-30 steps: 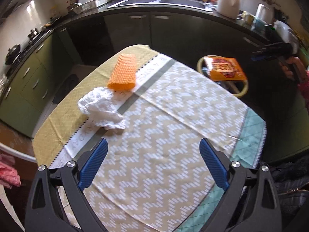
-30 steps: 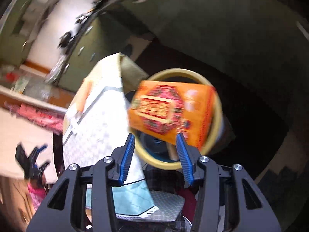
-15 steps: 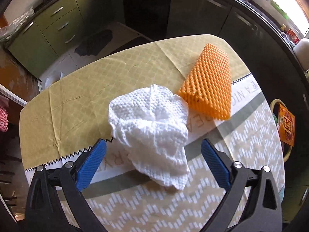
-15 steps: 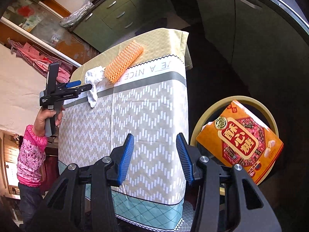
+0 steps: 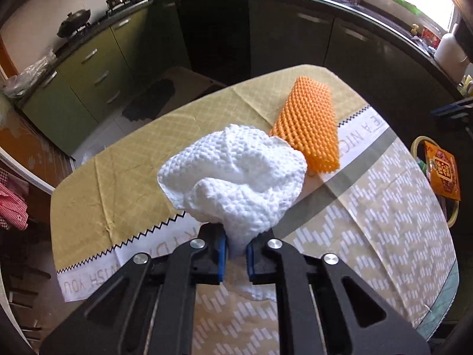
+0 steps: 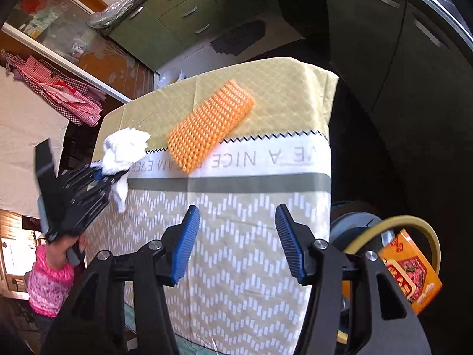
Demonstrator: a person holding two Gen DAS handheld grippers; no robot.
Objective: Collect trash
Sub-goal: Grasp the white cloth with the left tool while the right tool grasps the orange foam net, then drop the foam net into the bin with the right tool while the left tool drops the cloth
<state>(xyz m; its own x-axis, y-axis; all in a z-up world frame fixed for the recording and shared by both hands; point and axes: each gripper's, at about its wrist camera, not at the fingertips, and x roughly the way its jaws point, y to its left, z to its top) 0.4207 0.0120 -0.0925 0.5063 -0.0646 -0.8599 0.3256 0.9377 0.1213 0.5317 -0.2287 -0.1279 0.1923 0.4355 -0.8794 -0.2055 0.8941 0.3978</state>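
Tablecloth (image 5: 118, 183) backs left tool (image 5: 236, 254) clamping tissue (image 5: 236, 171); right tool (image 6: 236, 242) apart.

Crumpled white tissue (image 5: 236, 174), dimpled, pinched at its lower end, bulging up over the tablecloth. Orange foam net (image 5: 309, 125), flat and oblong, lying just beyond the tissue across the yellow and lettered bands. Orange snack bag (image 6: 409, 272) resting tilted on the rim of the bin (image 6: 425, 227) beside the table
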